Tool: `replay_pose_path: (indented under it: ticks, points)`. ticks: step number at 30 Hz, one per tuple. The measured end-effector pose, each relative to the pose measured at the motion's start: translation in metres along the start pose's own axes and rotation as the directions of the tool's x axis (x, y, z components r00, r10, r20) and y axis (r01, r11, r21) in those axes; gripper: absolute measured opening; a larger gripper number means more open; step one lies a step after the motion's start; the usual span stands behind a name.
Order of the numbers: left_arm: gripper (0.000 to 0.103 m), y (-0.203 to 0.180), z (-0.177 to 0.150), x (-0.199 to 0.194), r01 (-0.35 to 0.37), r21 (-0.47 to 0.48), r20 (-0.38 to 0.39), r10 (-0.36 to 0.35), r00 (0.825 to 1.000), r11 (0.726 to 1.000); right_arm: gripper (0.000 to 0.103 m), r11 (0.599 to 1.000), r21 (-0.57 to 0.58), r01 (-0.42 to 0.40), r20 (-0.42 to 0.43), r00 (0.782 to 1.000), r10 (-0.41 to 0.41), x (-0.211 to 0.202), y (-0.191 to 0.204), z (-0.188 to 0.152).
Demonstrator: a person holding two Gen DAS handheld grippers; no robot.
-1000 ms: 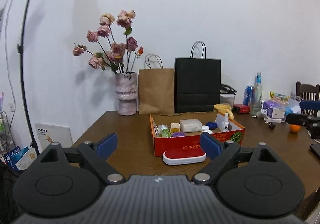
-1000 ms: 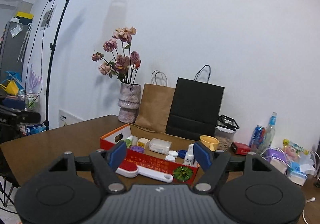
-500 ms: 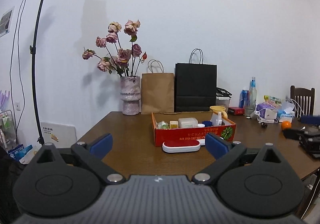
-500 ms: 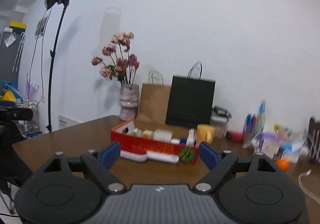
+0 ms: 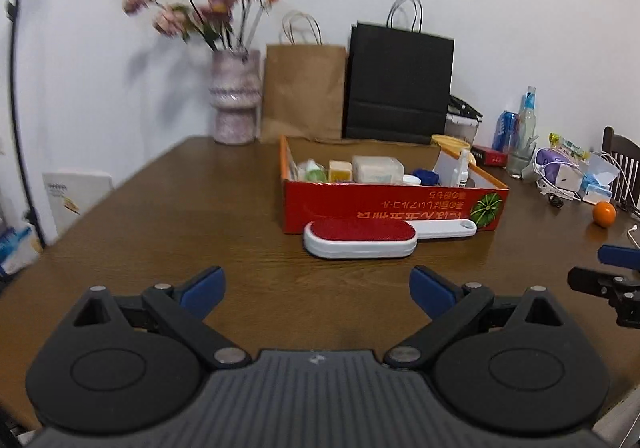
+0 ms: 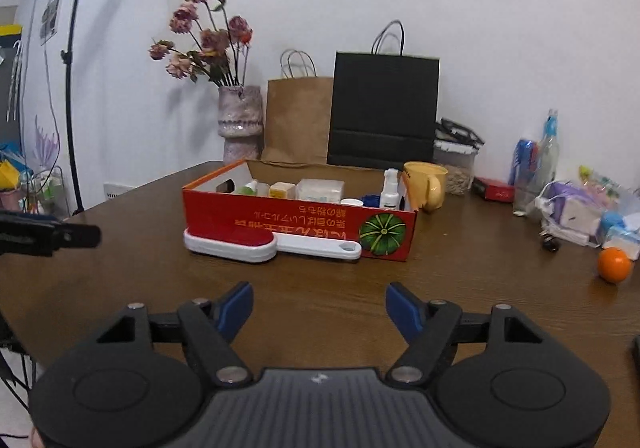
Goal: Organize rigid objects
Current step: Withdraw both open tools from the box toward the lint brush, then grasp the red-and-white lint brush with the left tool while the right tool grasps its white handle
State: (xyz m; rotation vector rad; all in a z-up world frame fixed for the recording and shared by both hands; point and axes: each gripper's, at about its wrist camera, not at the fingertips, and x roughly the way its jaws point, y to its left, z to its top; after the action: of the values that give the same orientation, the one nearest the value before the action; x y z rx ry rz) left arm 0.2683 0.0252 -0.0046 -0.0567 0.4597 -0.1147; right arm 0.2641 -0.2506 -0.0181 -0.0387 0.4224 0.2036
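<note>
A white wall backs the brown wooden table (image 5: 224, 208), with a vase of dried flowers (image 6: 240, 120), a brown paper bag (image 6: 298, 120) and a black paper bag (image 6: 384, 108) lined up along it. Right of centre in both views sits the red cardboard box (image 5: 384, 204), already holding small bottles and cases. Flat on the table, touching the box's near wall, lies the lint brush (image 5: 360, 238), red pad up, its white handle pointing to the right of the frame.

My left gripper (image 5: 316, 284) hangs low over the table with its jaws wide apart and nothing between them. My right gripper (image 6: 320, 306) has its jaws closing, though still well apart and bare.

I judge the brush is the piece to put away next. I would take it across the thick white body, not the thin handle, squeeze evenly so the smooth plastic does not slip, lift clear of the box wall and lay it along the free side inside.

The box front carries yellow Japanese print, upside down to me and too small to read, beside a green pumpkin picture
</note>
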Motion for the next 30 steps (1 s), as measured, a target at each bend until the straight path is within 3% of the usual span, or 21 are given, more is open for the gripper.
replay_pose_path:
  ticks: [2,8,14,18,19,22,27,30]
  points:
    - [0.094,0.0,0.009,0.027,0.025,-0.009,-0.026,-0.025,0.999,1.0,0.06,1.0,0.016,0.005,-0.015,1.0,-0.005,0.027,-0.011,0.008]
    - [0.088,0.003,0.033,0.101,0.062,-0.04,-0.095,-0.065,0.993,0.997,0.047,0.988,0.151,-0.015,-0.092,0.995,0.029,0.113,-0.055,0.034]
    - [0.08,0.013,0.037,0.151,0.078,-0.111,-0.196,-0.099,0.976,0.991,0.041,0.981,0.191,-0.033,-0.142,0.988,0.061,0.167,-0.07,0.041]
    - [0.079,0.021,0.035,0.17,0.112,-0.165,-0.215,-0.147,0.966,0.98,0.036,0.979,0.203,-0.036,-0.14,0.988,0.065,0.186,-0.071,0.041]
    - [0.079,0.023,0.035,0.173,0.118,-0.186,-0.214,-0.158,0.964,0.975,0.03,0.978,0.205,-0.025,-0.146,0.988,0.055,0.19,-0.071,0.04]
    - [0.072,0.027,0.035,0.176,0.147,-0.225,-0.199,-0.193,0.961,0.963,0.025,0.978,0.209,-0.006,-0.166,0.985,0.041,0.197,-0.069,0.033]
    - [0.068,0.021,0.032,0.169,0.139,-0.194,-0.157,-0.17,0.973,0.971,0.022,0.966,0.26,-0.013,-0.176,0.982,0.06,0.199,-0.072,0.029]
    - [0.068,0.013,0.03,0.161,0.118,-0.168,-0.141,-0.142,0.98,0.979,0.012,0.954,0.299,-0.032,-0.169,0.982,0.086,0.198,-0.073,0.027]
